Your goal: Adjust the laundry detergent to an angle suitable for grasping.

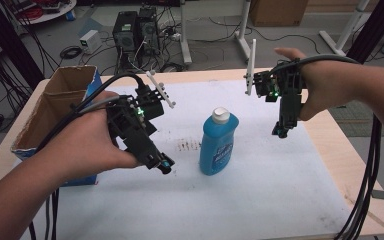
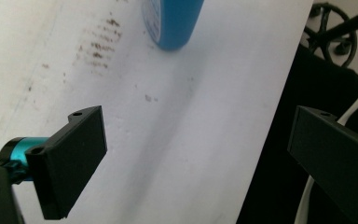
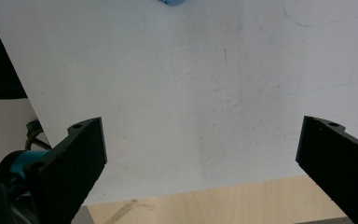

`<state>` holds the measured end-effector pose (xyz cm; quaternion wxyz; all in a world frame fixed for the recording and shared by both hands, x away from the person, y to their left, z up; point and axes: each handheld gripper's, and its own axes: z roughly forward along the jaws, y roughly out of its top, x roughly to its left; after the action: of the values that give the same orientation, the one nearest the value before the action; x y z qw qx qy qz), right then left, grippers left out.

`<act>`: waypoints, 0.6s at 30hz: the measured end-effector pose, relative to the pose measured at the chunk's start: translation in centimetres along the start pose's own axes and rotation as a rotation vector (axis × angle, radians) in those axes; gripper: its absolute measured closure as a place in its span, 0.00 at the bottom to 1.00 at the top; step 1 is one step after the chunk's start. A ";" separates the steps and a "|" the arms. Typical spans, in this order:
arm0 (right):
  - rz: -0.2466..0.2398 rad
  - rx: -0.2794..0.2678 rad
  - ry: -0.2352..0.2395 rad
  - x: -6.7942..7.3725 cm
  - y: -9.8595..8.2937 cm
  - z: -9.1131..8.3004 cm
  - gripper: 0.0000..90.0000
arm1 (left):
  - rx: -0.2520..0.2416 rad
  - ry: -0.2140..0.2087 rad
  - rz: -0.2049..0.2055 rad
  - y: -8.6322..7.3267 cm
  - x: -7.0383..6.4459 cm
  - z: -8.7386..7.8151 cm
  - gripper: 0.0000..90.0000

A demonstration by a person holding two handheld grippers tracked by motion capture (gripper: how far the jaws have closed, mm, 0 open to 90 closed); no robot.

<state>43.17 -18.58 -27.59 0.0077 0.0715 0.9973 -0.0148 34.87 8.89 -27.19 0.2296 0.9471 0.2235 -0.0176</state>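
A single blue detergent bottle [image 1: 218,143] with a white cap stands upright just right of centre in the high view, on the white sheet [image 1: 260,200] that covers the wooden table [image 1: 347,165], likely set there in the open so either tool can come at it from its own side. The left gripper [image 1: 166,165] hangs at centre-left of that frame, tilted down toward the bottle's base and close beside it without touching; in the left gripper view its jaws are spread wide over bare sheet, the bottle's bottom [image 2: 171,23] at the top edge. The right gripper [image 1: 281,132] hovers at upper right, pointing down at the sheet, a little farther from the bottle, jaws likewise spread and pinching nothing. Both seem poised to flank it for a grasp. Count: one bottle, two grippers, one open cardboard box [image 1: 55,107] at the left edge, one patch of brown specks [image 1: 187,145] left of the bottle
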 end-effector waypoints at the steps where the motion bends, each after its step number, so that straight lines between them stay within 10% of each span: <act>1: -0.001 -0.001 -0.001 -0.1 -0.1 0.0 0.01 | 0.000 0.000 0.000 0.0 0.0 0.0 0.05; 18: 0.023 -0.009 0.002 -0.3 -1.4 0.1 0.01 | -0.088 0.066 -0.012 3.9 -1.4 2.2 0.05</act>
<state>43.25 -20.02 -27.66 0.0072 0.0827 0.9965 -0.0102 35.46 4.19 -27.29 0.2635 0.9348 0.2373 0.0219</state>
